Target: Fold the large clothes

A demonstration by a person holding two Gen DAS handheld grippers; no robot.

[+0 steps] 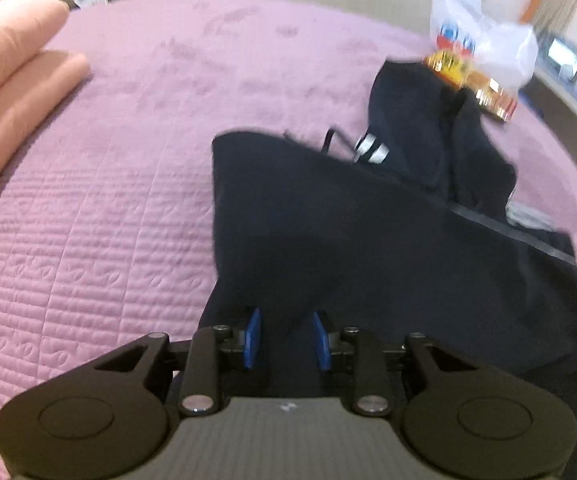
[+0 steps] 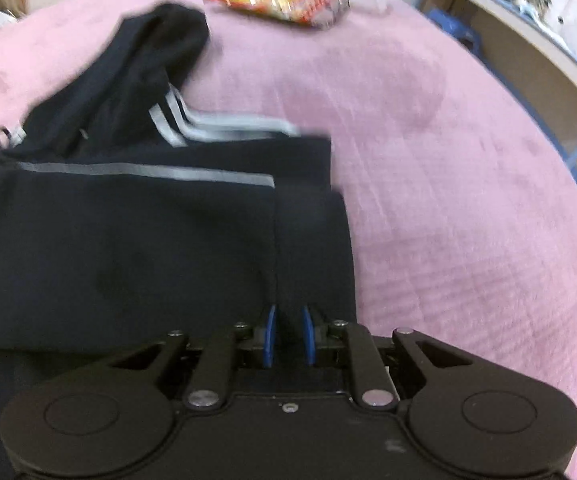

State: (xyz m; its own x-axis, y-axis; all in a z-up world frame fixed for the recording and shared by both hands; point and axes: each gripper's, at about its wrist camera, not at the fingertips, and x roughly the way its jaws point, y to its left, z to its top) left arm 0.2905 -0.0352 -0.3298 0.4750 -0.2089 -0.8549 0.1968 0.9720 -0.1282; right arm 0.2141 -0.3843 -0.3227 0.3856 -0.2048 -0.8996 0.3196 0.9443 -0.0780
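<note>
- My dark navy hooded jacket [image 2: 128, 240] lies on the pink quilted bedspread [image 1: 88, 220], partly folded into flat layers.
- Pale grey stripes [image 2: 216, 128] run along a sleeve folded across the body.
- The hood [image 2: 156, 48] lies rumpled at the far end, near a snack packet [image 2: 280, 0].
- The near hem is gathered between the blue pads of both my tools.
</note>
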